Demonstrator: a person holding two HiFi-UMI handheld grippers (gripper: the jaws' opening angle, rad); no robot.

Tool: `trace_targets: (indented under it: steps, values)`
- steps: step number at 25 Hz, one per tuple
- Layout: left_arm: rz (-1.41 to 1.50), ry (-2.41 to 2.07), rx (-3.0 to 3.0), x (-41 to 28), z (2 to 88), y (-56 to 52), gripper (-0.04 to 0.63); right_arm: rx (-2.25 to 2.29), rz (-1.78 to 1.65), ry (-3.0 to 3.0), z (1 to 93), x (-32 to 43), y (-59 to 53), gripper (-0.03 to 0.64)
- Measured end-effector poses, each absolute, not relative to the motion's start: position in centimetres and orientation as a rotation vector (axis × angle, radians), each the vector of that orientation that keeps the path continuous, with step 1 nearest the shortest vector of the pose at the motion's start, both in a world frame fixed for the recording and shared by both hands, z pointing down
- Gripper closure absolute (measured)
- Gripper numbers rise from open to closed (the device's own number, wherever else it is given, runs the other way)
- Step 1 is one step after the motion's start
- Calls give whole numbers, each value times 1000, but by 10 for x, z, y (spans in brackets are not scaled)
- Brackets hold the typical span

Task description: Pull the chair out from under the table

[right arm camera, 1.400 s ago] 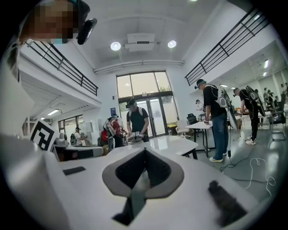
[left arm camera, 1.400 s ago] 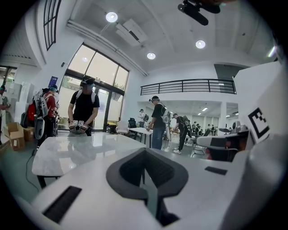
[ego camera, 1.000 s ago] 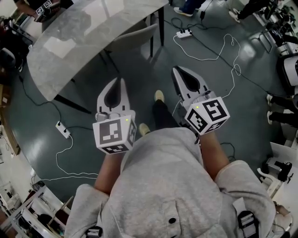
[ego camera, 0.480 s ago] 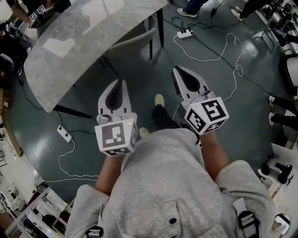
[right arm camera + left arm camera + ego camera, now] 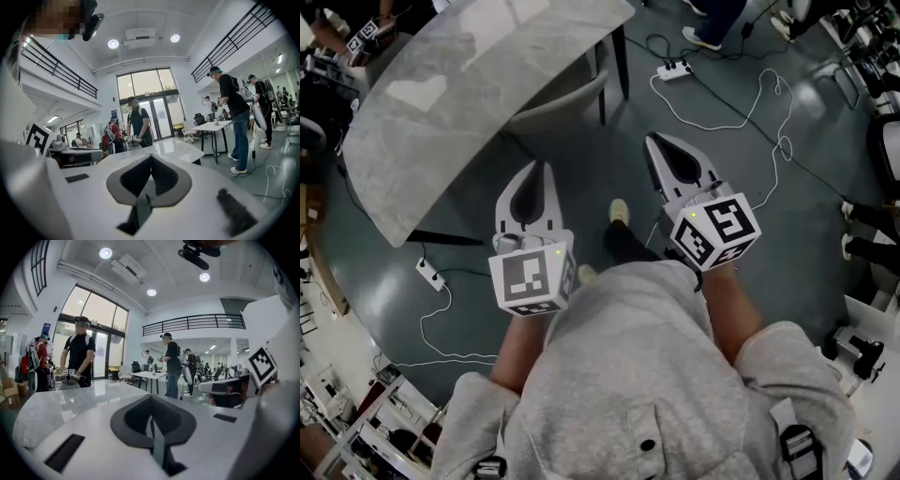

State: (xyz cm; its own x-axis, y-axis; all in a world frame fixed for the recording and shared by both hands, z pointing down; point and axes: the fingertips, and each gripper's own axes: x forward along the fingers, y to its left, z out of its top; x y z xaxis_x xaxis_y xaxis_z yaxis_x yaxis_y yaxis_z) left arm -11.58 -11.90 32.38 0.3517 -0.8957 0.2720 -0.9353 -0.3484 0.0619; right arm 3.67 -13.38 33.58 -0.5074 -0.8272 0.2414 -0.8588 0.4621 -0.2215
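Note:
The grey chair [image 5: 567, 94] stands tucked under the long marble-look table [image 5: 469, 84], only its curved back showing past the table edge. My left gripper [image 5: 546, 167] is shut and empty, held in the air short of the chair back. Level with it to the right, my right gripper [image 5: 651, 141] is also shut and empty, over the floor near the table's dark leg [image 5: 622, 56]. In the left gripper view the shut jaws point over the tabletop [image 5: 70, 399]. The right gripper view has the same tabletop [image 5: 164, 145] just beyond its shut jaws.
White cables [image 5: 750, 103] and a power strip [image 5: 674, 68] lie on the dark floor to the right, and another strip [image 5: 429, 273] lies left. Someone with grippers [image 5: 366, 33] stands at the table's far side. Other people's feet [image 5: 712, 28] are at the top.
The table and chair have drawn nearer in the head view as the person steps forward. Both grippers keep their pose and stay shut.

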Motion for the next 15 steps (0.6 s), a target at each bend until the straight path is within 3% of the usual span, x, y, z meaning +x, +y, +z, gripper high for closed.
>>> trace_targets:
  steps: [15]
  values:
    - [310,-1750,2344,-91,319,-180,581,1382,468,-2694,333,58,-206,592]
